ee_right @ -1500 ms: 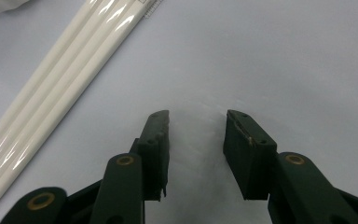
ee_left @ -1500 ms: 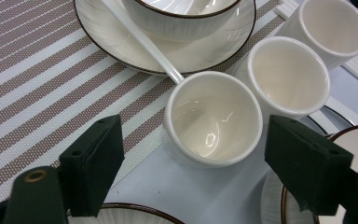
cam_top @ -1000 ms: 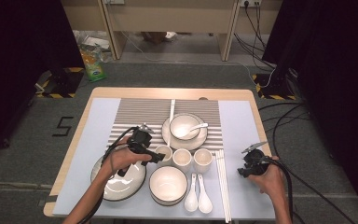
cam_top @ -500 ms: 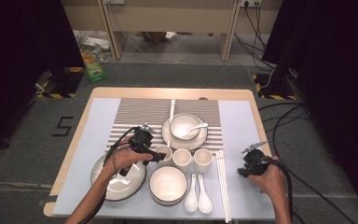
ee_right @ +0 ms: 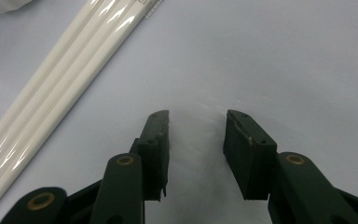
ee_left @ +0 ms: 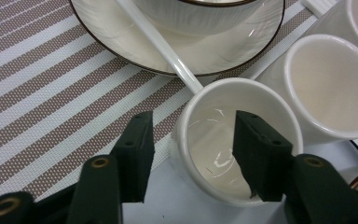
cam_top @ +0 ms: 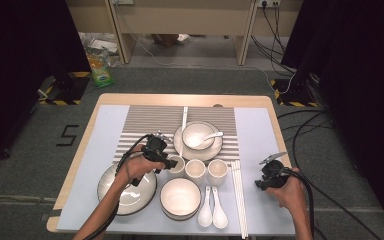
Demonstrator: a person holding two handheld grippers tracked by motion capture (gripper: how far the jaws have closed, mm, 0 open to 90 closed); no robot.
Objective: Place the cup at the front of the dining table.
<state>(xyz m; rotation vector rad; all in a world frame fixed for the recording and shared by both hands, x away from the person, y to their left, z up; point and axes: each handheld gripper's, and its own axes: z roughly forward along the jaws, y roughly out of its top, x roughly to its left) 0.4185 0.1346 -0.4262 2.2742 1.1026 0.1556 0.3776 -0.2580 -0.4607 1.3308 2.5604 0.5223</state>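
The left gripper (ee_left: 193, 154) has just been closing its jaws astride the near wall of the cup (ee_left: 240, 140), beside the saucer (ee_left: 121, 32), not yet pinching; an off-centre squeeze could tip it. The right gripper (ee_right: 196, 154) hangs open, empty

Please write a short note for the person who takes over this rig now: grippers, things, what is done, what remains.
Left gripper: jaws have just been closing astride the near wall of the small white ceramic cup, one inside, one outside with a gap; not gripped yet.
Right gripper: open, empty, over the pale blue mat, beside the white chopsticks.
Done: cup reached; it stands upright on the mat.
Left: finish closing, lift the cup.
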